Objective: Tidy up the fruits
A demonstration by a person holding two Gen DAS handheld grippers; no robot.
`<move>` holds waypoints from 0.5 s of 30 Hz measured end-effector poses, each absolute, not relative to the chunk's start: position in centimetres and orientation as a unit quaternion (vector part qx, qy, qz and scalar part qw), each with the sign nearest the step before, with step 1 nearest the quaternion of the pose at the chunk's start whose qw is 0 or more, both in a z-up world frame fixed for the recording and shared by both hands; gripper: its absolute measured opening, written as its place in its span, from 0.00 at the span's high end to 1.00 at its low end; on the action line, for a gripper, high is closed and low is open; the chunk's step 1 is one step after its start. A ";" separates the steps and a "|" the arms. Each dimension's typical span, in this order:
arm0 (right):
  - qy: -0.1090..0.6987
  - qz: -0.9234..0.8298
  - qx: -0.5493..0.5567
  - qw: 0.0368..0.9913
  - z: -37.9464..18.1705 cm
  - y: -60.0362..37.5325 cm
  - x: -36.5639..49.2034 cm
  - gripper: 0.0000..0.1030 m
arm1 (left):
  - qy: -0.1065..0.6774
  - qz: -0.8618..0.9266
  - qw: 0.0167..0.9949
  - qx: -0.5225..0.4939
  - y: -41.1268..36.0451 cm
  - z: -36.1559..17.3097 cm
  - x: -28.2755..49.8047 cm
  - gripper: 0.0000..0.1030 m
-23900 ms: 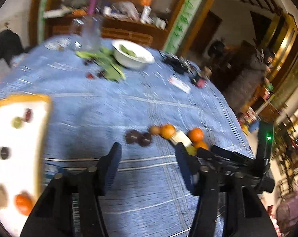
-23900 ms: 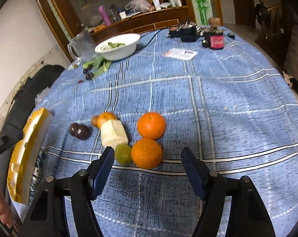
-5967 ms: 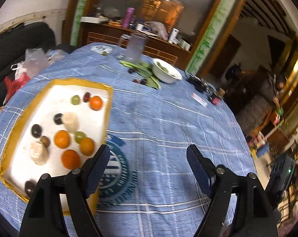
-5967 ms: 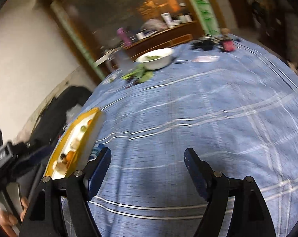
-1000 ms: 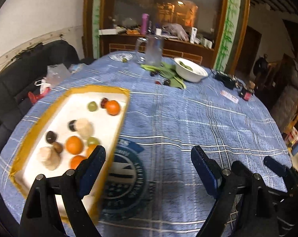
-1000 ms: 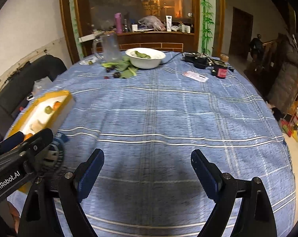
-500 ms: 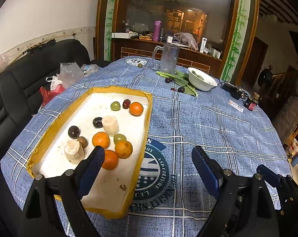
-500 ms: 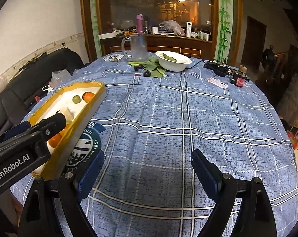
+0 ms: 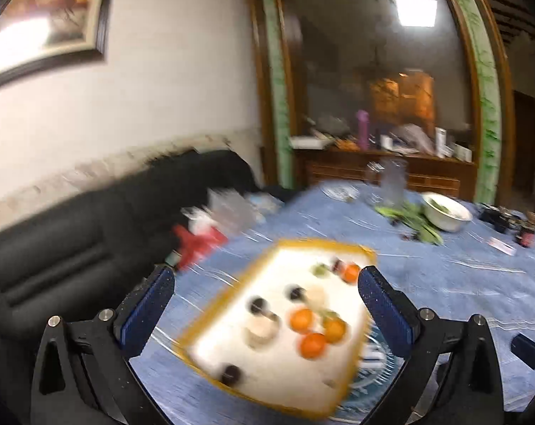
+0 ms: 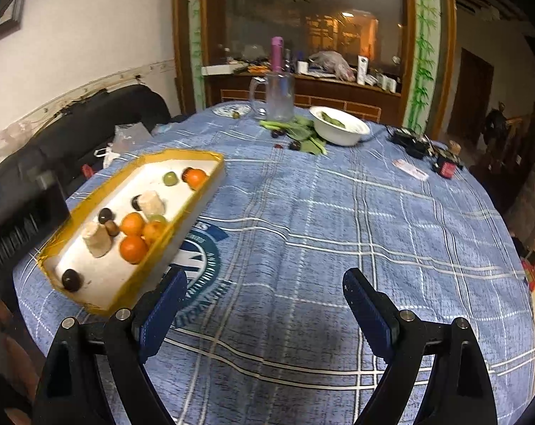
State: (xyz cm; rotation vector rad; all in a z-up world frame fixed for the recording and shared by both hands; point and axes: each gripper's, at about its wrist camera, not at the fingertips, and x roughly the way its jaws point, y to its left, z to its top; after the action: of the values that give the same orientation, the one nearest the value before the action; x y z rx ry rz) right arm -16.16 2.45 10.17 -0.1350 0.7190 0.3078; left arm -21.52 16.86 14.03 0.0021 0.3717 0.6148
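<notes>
Yellow cardboard forms the rim of the tray, which sits on the left side of the tabletop and carries all the visible fruit. We count three oranges grouped near the tray's middle, a fourth orange at its far end beside a green fruit, and several dark round fruits, one alone at the near end. Two pale cut pieces stand among them.

The left wrist view is motion-blurred; there we see the left tongs released, fingers wide apart, above the tray and touching nothing. A black sofa lies to the left of the tabletop.

Further right, we see the right tongs also released, holding nothing, over the blue checked cloth just beside the tray's near right corner. A round printed emblem shows on the cloth between the tray and these tongs.

At the far edge stand a glass mug, green leaves and a white bowl. Small dark items lie to the right.
</notes>
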 end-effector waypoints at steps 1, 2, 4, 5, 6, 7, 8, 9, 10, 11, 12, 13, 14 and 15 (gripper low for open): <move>0.346 0.154 -0.069 0.923 10.3 2.7 -16.3 0.10 | 0.184 0.308 0.933 0.003 17.1 14.4 -21.7 0.00; 0.344 0.158 -0.070 0.923 10.3 3.0 -16.4 0.10 | 0.193 0.311 0.931 0.001 17.5 14.5 -21.9 0.00; 0.342 0.166 -0.072 0.922 10.5 3.5 -16.5 0.10 | 0.200 0.292 0.935 -0.015 18.4 14.5 -22.1 0.00; 0.340 0.170 -0.073 0.922 10.5 3.7 -16.5 0.10 | 0.206 0.275 0.939 -0.025 19.0 14.4 -22.1 0.00; 0.338 0.174 -0.076 0.922 10.6 4.1 -16.6 0.10 | 0.209 0.266 0.940 -0.033 19.5 14.3 -22.2 0.00; 0.336 0.177 -0.081 0.922 10.6 4.4 -16.7 0.10 | 0.207 0.262 0.942 -0.040 19.8 14.3 -22.3 0.00; 0.335 0.179 -0.087 0.921 10.7 4.8 -16.7 0.10 | 0.197 0.257 0.945 -0.047 20.4 14.2 -22.6 0.00; 0.334 0.181 -0.092 0.920 10.7 5.2 -16.8 0.10 | 0.189 0.249 0.948 -0.055 20.8 14.2 -22.8 0.00; 0.334 0.184 -0.097 0.919 10.7 5.5 -16.8 0.10 | 0.182 0.240 0.952 -0.064 21.3 14.1 -23.1 0.00; 0.334 0.188 -0.100 0.918 10.7 5.9 -16.8 0.10 | 0.178 0.235 0.953 -0.072 21.8 14.1 -23.2 0.00; 0.333 0.192 -0.102 0.917 10.7 6.3 -16.8 0.10 | 0.180 0.234 0.952 -0.075 22.0 14.0 -23.2 0.00; 0.333 0.195 -0.102 0.917 10.7 6.5 -16.8 0.10 | 0.188 0.230 0.952 -0.077 22.4 13.9 -23.0 0.00; 0.333 0.198 -0.103 0.916 10.8 6.8 -16.7 0.10 | 0.200 0.227 0.950 -0.079 22.7 13.7 -22.6 0.00; 0.331 0.203 -0.104 0.916 10.8 7.3 -16.5 0.10 | 0.211 0.228 0.947 -0.081 23.1 13.3 -22.2 0.00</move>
State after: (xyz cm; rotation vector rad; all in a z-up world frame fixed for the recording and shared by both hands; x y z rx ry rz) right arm -16.53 7.30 10.77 -0.2136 0.6819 0.4173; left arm -22.24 23.08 13.33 -0.1648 0.4303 0.4633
